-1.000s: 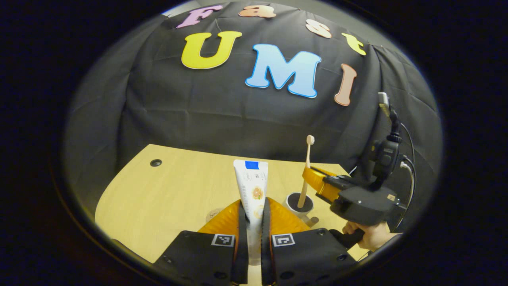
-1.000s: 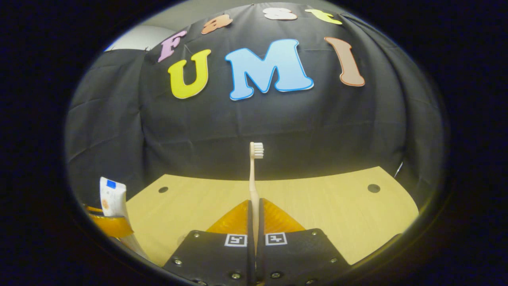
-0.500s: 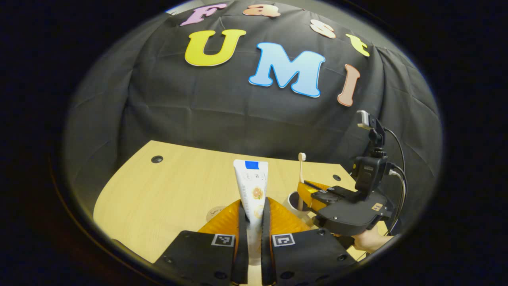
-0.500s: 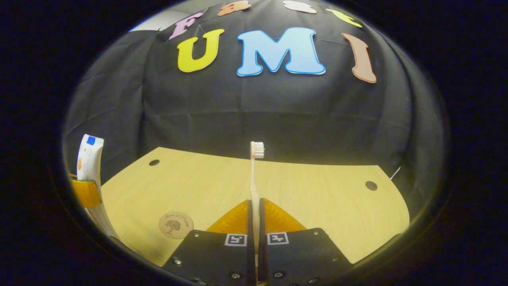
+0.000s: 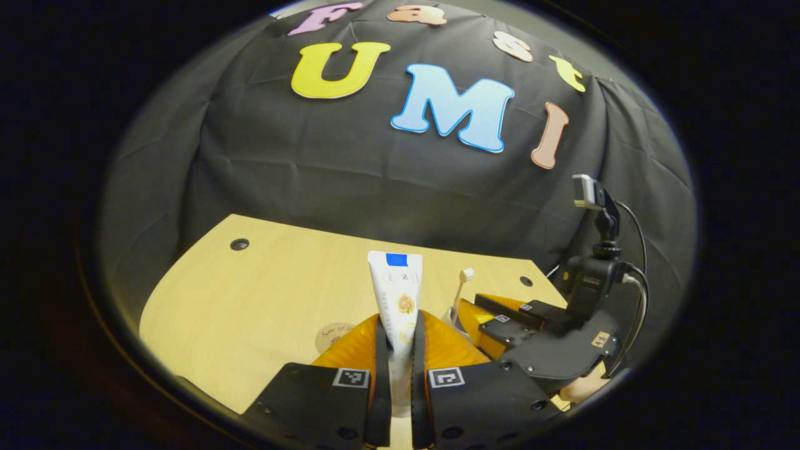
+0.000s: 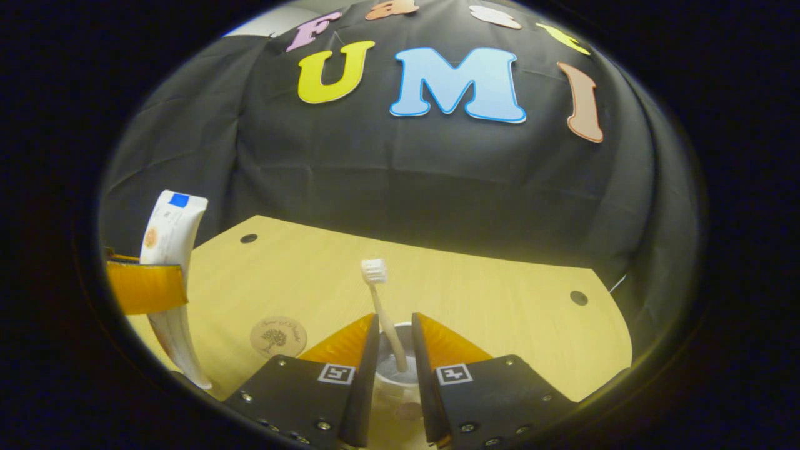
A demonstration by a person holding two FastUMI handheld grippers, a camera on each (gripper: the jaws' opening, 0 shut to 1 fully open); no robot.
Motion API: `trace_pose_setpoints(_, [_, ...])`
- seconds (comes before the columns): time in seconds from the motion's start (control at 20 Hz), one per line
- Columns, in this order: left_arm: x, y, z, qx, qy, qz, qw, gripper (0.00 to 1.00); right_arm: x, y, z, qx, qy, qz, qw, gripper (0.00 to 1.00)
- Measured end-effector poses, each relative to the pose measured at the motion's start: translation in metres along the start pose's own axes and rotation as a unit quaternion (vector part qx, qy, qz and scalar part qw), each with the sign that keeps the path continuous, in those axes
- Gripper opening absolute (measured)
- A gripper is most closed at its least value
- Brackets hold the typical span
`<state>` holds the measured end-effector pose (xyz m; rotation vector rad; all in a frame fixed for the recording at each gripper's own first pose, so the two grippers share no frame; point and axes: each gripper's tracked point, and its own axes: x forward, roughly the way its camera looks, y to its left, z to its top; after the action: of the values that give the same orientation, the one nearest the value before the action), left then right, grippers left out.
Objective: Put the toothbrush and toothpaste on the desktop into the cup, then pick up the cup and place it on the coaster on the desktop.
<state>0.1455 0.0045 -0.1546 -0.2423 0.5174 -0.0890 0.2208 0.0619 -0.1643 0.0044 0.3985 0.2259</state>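
My left gripper [image 5: 400, 328] is shut on the white toothpaste tube [image 5: 396, 294], which stands upright between its orange fingers above the desk. In the right gripper view the same tube [image 6: 167, 240] shows at the far left. The cream toothbrush [image 6: 382, 312] leans in the white cup [image 6: 394, 378], head up and tilted left. My right gripper [image 6: 394, 325] is open, its fingers apart on either side of the brush and above the cup. In the left gripper view the brush head [image 5: 465, 275] pokes up beside the right gripper [image 5: 494, 312]. The round coaster [image 6: 278, 336] lies left of the cup.
The wooden desk [image 6: 500, 312] has cable holes at its back left [image 6: 249, 238] and back right [image 6: 579, 297]. The black cloth wall rises close behind it. A hand [image 5: 581, 387] holds the right gripper, with cables trailing from its mount.
The right gripper lowered the toothbrush into the cup and opened; the brush now leans free. The left gripper has kept hold of the toothpaste, barely moving.
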Motion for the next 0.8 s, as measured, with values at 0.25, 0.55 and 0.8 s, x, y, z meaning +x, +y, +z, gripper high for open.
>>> trace_pose_setpoints(0.25, [0.019,-0.019,0.004,-0.028,-0.012,-0.034,0.999,0.2,-0.03,-0.022,0.013,0.016,-0.026,-0.02,0.999,0.33])
trace_pose_setpoints(0.55, [0.045,-0.05,0.0,-0.054,-0.015,-0.068,0.996,0.2,-0.071,-0.059,0.036,0.045,-0.07,-0.051,0.995,0.55])
trace_pose_setpoints(0.8, [0.062,-0.07,0.006,-0.069,-0.028,-0.086,0.994,0.2,-0.097,-0.089,0.043,0.063,-0.089,-0.08,0.991,0.6])
